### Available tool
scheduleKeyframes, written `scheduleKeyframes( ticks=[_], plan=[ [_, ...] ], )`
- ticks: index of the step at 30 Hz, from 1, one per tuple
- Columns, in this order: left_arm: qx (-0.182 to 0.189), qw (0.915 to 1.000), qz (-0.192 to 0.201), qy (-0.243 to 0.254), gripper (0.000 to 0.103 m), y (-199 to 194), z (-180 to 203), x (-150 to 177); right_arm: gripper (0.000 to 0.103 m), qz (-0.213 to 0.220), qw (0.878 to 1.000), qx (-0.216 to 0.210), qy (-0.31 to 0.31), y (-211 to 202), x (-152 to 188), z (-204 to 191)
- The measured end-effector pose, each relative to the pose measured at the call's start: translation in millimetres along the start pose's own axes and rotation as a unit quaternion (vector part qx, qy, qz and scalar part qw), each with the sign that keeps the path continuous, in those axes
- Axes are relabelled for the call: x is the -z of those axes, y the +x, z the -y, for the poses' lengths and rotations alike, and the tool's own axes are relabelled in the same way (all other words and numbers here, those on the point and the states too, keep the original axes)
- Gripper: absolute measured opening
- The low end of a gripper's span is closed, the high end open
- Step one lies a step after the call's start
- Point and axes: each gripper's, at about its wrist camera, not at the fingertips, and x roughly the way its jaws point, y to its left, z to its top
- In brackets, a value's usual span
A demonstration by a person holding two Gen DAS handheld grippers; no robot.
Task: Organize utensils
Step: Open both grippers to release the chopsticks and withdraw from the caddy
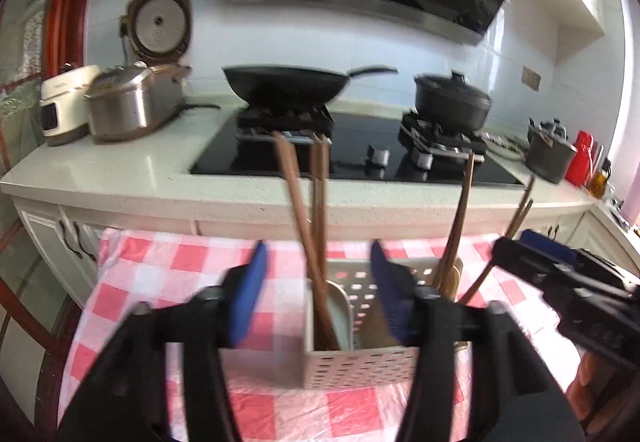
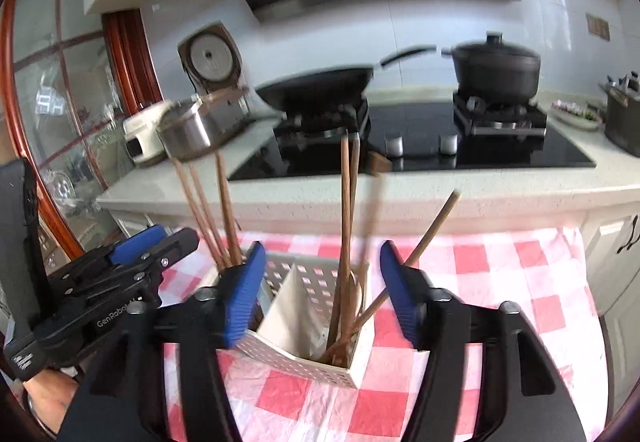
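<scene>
A white perforated utensil holder (image 1: 360, 366) (image 2: 280, 354) with compartments stands on a red-and-white checked cloth (image 1: 160, 266). Several brown wooden chopsticks (image 1: 300, 210) lean upright in its left compartment, and others (image 1: 460, 210) in the right one. My left gripper (image 1: 318, 248) hangs open just in front of the holder, its blue pads (image 1: 250, 290) either side of the left chopsticks without touching them. My right gripper (image 2: 322, 248) is open too, its pads (image 2: 400, 294) clear of the chopsticks (image 2: 346, 202) standing between them. Each gripper shows in the other's view: the right one (image 1: 560, 274), the left one (image 2: 120, 270).
Behind the cloth runs a pale counter (image 1: 120, 178) with a black hob (image 1: 360, 158), a wok (image 1: 288, 86) and a lidded black pot (image 1: 452, 102). A steel rice cooker (image 1: 128, 106) stands at left. A grey container (image 1: 550, 156) and red bottle (image 1: 582, 158) are at right.
</scene>
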Motion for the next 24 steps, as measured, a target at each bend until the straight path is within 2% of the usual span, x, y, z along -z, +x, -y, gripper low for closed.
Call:
scheduleKeyframes(
  ticks=[3,4,5,7,9,14,18,24],
  plan=[
    [-0.019,0.9994,0.028,0.002,0.073,-27.0,-5.8,-2.0,0.058,0.027,0.999,0.016,-0.019,-24.6,-4.5,-7.1],
    [-0.026,0.9988,0.041,0.002,0.082,-38.5,-7.1,-2.8,0.058,0.041,0.999,0.024,-0.022,-37.4,-4.8,-10.2],
    [-0.035,0.9976,0.06,-0.001,0.09,-53.0,-9.5,-2.5,0.06,0.053,0.998,0.03,-0.023,-48.2,-4.4,-12.5],
    [-0.042,0.9952,0.087,-0.009,0.098,-77.4,-13.1,-0.8,0.069,0.079,0.996,0.042,-0.019,-71.6,-1.3,-15.3],
    [-0.044,0.9938,0.101,-0.016,0.098,-101.0,-15.9,4.3,0.077,0.101,0.993,0.056,-0.018,-92.9,7.2,-18.7],
    [-0.057,0.9918,0.114,0.002,0.098,-144.4,-8.5,24.4,0.085,0.107,0.991,0.074,-0.033,-121.6,34.2,-26.9],
    [-0.052,0.9921,0.114,0.011,0.098,-169.8,-3.7,47.9,0.085,0.096,0.991,0.073,-0.051,-135.3,56.4,-33.6],
    [-0.034,0.9951,0.092,0.013,0.098,-183.6,1.3,70.4,0.085,0.07,0.993,0.073,-0.065,-144.7,71.2,-40.1]
  ],
)
